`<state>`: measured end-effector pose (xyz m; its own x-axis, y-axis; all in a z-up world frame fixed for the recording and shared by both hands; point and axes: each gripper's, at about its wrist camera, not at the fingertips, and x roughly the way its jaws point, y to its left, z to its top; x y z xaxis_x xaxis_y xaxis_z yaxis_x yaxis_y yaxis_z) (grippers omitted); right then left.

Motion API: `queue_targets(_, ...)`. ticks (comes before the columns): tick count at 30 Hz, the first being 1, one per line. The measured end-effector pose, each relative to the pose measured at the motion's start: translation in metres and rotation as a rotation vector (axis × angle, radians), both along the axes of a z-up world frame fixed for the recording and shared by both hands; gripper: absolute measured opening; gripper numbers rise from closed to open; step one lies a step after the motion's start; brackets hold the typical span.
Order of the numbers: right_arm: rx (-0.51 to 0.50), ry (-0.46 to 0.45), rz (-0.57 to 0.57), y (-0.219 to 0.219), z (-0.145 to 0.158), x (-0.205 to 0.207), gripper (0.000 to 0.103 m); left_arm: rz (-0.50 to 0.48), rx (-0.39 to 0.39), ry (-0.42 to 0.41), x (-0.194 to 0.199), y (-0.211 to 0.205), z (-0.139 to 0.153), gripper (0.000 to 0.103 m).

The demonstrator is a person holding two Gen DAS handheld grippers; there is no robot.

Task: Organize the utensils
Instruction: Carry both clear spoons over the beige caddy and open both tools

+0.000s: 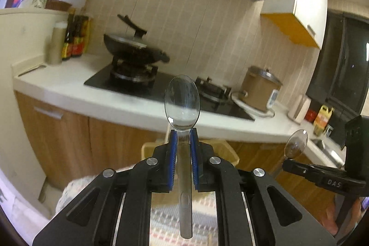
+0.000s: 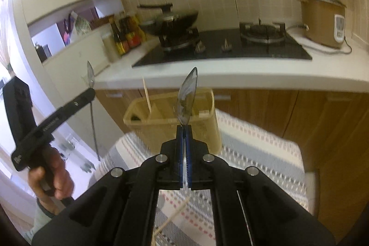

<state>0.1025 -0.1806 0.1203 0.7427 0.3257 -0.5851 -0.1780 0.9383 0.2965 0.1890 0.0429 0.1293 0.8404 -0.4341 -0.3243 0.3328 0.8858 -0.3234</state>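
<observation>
Two clear plastic spoons are held up, one in each hand-held gripper. Left hand-held gripper [image 1: 183, 133] clamps the first spoon [image 1: 182, 103] by its handle, bowl toward twelve o'clock; right hand-held gripper [image 2: 183, 130] pinches the second spoon [image 2: 187, 97] edge-on, before a yellow utensil basket [image 2: 161, 128] on a patterned cloth [image 2: 253, 153].

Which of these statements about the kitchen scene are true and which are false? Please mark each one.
1. Each gripper holds a clear plastic spoon. True: the left gripper is shut on the left spoon, the right gripper on the right spoon.
2. The wok sits on the right burner. False: it is on the left burner.
3. The yellow utensil holder stands on the patterned cloth. True.
4. The rice cooker is beside the sauce bottles. False: they are at opposite ends of the stove.
</observation>
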Motion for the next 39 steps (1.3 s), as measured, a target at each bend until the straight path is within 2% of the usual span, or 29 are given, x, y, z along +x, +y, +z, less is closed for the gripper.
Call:
queue_targets(6,-0.005,-0.076,-0.019,0.000,0.034,0.028,0.001,0.006,-0.071,-0.088,0.025,-0.011,0.014,0.009)
queue_targets(10,-0.013,-0.090,-0.034,-0.001,0.040,0.057,0.001,0.030,-0.094,-0.142,0.043,-0.026,0.010,0.009)
queue_targets(13,-0.053,-0.103,-0.045,0.003,0.033,0.076,0.001,0.053,-0.118,-0.168,0.056,-0.034,0.000,0.009)
queue_targets(18,-0.126,-0.107,-0.040,0.016,0.006,0.098,0.001,0.084,-0.145,-0.146,0.078,-0.043,-0.029,0.009)
queue_targets(24,-0.199,-0.089,-0.024,0.028,-0.027,0.109,0.001,0.106,-0.073,-0.150,0.084,-0.055,-0.054,0.010)
queue_targets(39,-0.238,-0.043,0.024,0.038,-0.054,0.099,0.001,0.069,-0.071,-0.103,0.083,-0.046,-0.072,0.010)
